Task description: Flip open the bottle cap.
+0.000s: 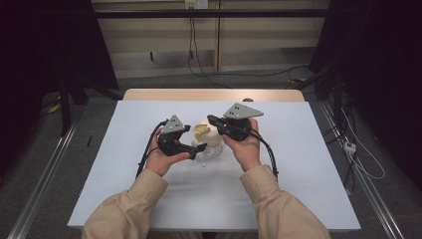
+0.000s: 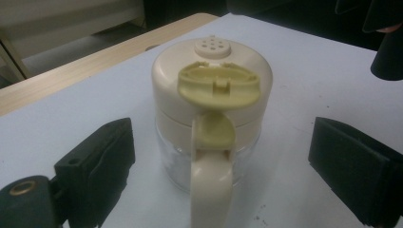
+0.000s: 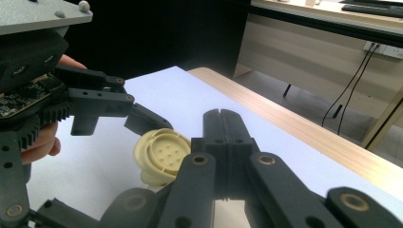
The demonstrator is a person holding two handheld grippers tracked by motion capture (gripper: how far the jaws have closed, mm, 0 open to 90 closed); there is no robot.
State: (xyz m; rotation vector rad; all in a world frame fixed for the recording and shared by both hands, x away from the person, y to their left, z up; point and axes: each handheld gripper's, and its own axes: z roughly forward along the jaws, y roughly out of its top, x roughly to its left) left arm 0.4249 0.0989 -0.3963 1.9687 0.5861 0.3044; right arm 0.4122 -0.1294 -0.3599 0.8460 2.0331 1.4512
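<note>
White table [image 1: 298, 164]; jar [image 2: 211, 118] base hidden behind handle, contents perhaps salt.

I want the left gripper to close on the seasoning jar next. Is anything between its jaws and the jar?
Nothing visible. The left gripper has its jaws open on either side of the seasoning jar, with only bare white table cover in the gaps.
</note>
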